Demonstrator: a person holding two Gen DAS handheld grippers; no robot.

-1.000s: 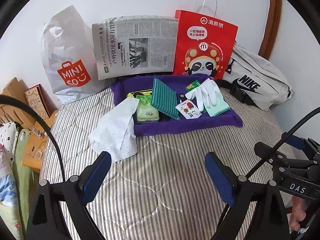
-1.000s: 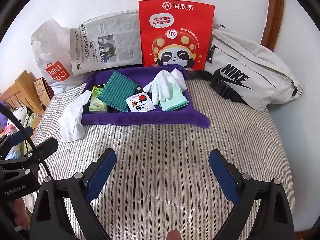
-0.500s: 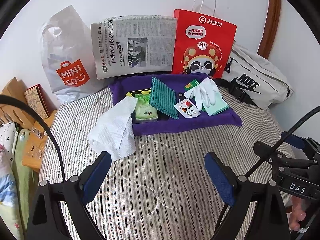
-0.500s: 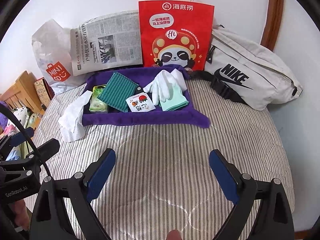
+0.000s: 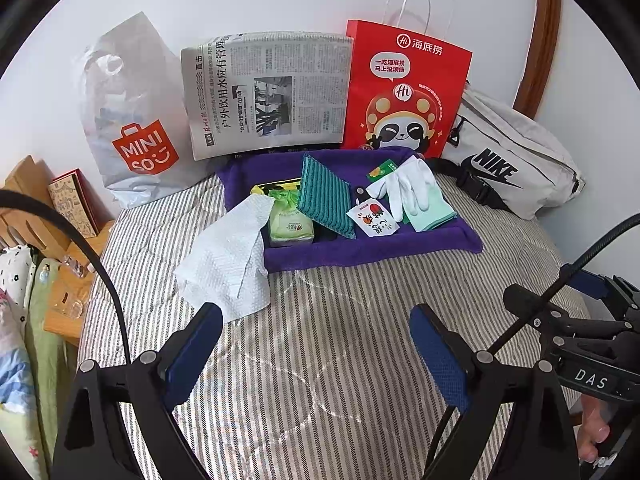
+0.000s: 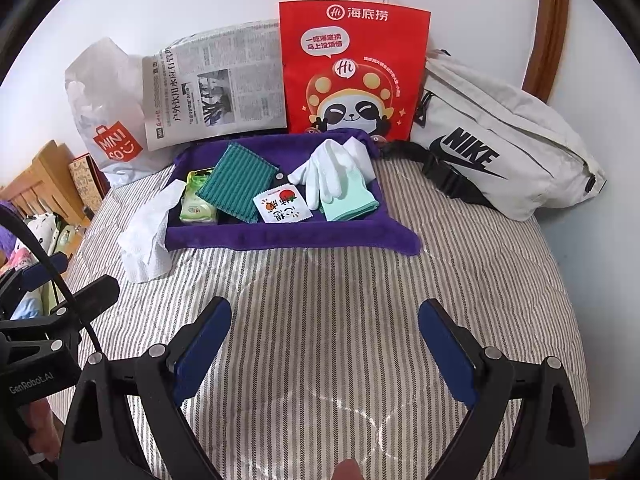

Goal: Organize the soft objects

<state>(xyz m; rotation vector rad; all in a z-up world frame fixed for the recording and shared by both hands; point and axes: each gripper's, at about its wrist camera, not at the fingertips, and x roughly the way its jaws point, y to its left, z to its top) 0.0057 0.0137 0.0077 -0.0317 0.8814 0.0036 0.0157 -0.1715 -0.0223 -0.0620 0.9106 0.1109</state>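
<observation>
Seen from the left wrist camera, the left gripper (image 5: pixel 316 352) hangs over the striped bed cover (image 5: pixel 340 344), blue-padded jaws spread wide and holding nothing. Ahead lies a purple tray (image 5: pixel 372 250) with soft contents: a green wipes pack (image 5: pixel 289 226) at its left end, a teal ribbed cloth (image 5: pixel 326 196) propped tilted beside it, a printed sachet (image 5: pixel 373 220) in the middle, a white glove (image 5: pixel 408 186) lying on a mint cloth (image 5: pixel 430 212) toward the right. A white paper towel (image 5: pixel 232 256) drapes over the tray's left rim and spills onto the cover. Behind the tray, against the wall: a grey Miniso bag (image 5: pixel 128 120), a folded newspaper (image 5: pixel 266 94), a red panda bag (image 5: pixel 404 88), a pale Nike waist bag (image 5: pixel 508 160). The right gripper (image 5: pixel 576 320) shows at the right edge; from here its opening cannot be judged.

Seen from the right wrist camera, the right gripper (image 6: pixel 324 346) also hangs over the striped bed cover (image 6: pixel 340 320), jaws wide apart and empty. The purple tray (image 6: pixel 288 236) sits well ahead, holding the wipes pack (image 6: pixel 197 208), teal ribbed cloth (image 6: pixel 236 182), printed sachet (image 6: pixel 282 204), white glove (image 6: pixel 324 170) and mint cloth (image 6: pixel 348 200). The paper towel (image 6: pixel 148 236) hangs off the tray's left end. Behind stand the Miniso bag (image 6: pixel 108 120), newspaper (image 6: pixel 212 84), red panda bag (image 6: pixel 352 72) and Nike waist bag (image 6: pixel 496 148). Part of the left gripper (image 6: pixel 60 292) shows at the left edge.
</observation>
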